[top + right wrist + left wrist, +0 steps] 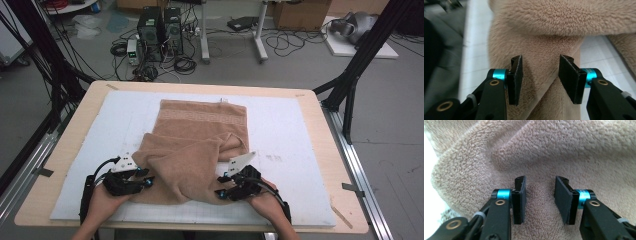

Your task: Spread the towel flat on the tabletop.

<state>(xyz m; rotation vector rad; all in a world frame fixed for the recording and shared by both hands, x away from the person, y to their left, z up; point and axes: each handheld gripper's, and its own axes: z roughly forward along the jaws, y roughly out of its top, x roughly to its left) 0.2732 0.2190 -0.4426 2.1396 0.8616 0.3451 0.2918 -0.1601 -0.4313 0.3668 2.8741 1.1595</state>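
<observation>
Here, two open grippers flank one towel (192, 150).

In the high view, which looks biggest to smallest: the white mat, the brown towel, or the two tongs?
1. White mat.
2. Brown towel.
3. Left tongs and right tongs: they look about alike, so no ranking between them.

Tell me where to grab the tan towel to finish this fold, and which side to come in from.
Take the tan towel at its two near corners, where the bunched, folded-over part ends by the table's near edge. Come in level from the person's side, one corner each for the left gripper and right gripper. Both have open jaws facing cloth now. The far half lies flat, so the near hem is probably the free edge.
</observation>
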